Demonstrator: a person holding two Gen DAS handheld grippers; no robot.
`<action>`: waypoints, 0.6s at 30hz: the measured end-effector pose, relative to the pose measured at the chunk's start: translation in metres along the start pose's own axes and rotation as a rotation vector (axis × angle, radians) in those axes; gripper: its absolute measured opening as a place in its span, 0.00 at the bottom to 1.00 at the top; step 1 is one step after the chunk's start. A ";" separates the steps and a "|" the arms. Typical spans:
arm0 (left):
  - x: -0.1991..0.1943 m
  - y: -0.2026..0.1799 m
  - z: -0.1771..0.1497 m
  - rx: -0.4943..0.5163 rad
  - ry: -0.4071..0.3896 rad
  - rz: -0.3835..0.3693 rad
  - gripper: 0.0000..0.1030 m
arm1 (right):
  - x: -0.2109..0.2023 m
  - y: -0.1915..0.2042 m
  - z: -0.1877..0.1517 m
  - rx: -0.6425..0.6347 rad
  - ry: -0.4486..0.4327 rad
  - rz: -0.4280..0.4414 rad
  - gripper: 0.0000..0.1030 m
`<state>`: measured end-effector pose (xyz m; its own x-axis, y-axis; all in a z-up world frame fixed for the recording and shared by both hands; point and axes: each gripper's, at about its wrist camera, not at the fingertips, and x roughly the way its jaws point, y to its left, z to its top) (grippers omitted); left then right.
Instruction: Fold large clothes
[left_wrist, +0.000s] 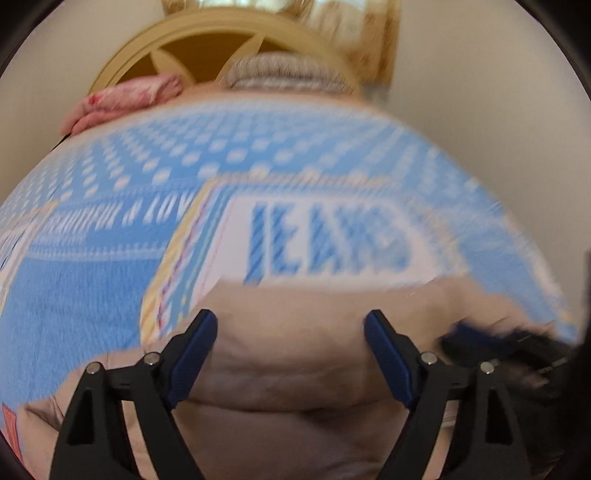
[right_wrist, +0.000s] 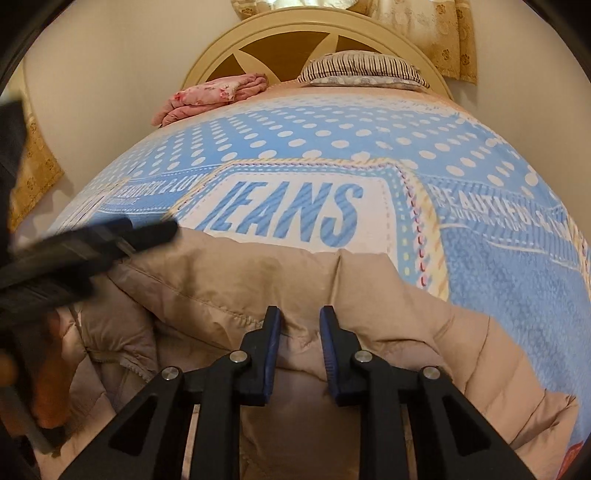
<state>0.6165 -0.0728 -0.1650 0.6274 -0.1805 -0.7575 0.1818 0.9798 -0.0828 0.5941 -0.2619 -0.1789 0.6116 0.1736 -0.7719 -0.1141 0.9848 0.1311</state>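
Observation:
A beige puffy jacket (left_wrist: 295, 373) lies crumpled on the near part of a bed. The bed is covered by a blue blanket (right_wrist: 509, 269) printed with "JEANS". My left gripper (left_wrist: 290, 321) hovers over the jacket, open wide, and its pads touch no fabric. It also shows as a blurred black shape (right_wrist: 110, 240) at the left of the right wrist view. My right gripper (right_wrist: 300, 317) points down at a fold of the jacket (right_wrist: 221, 280). Its jaws stand a narrow gap apart with beige fabric showing in the gap. Whether the pads press on it is unclear.
A folded pink cloth (right_wrist: 214, 94) and a striped pillow (right_wrist: 362, 70) lie at the head of the bed. Behind them is a rounded cream headboard (right_wrist: 280, 40), with patterned curtains (right_wrist: 447, 37) at the back. A person's hand (right_wrist: 48, 373) shows at the lower left.

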 end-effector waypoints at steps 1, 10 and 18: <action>0.003 0.003 -0.006 -0.016 0.005 -0.008 0.86 | 0.001 -0.002 -0.002 0.008 -0.001 0.008 0.22; 0.013 -0.004 -0.018 0.023 0.013 0.056 0.95 | 0.011 -0.006 -0.007 0.029 0.024 0.023 0.22; 0.021 -0.005 -0.017 0.029 0.041 0.089 0.98 | 0.019 -0.008 -0.010 0.045 0.033 0.030 0.21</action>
<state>0.6158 -0.0802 -0.1921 0.6110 -0.0887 -0.7867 0.1493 0.9888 0.0044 0.5993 -0.2665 -0.2006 0.5823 0.2029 -0.7872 -0.0958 0.9787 0.1814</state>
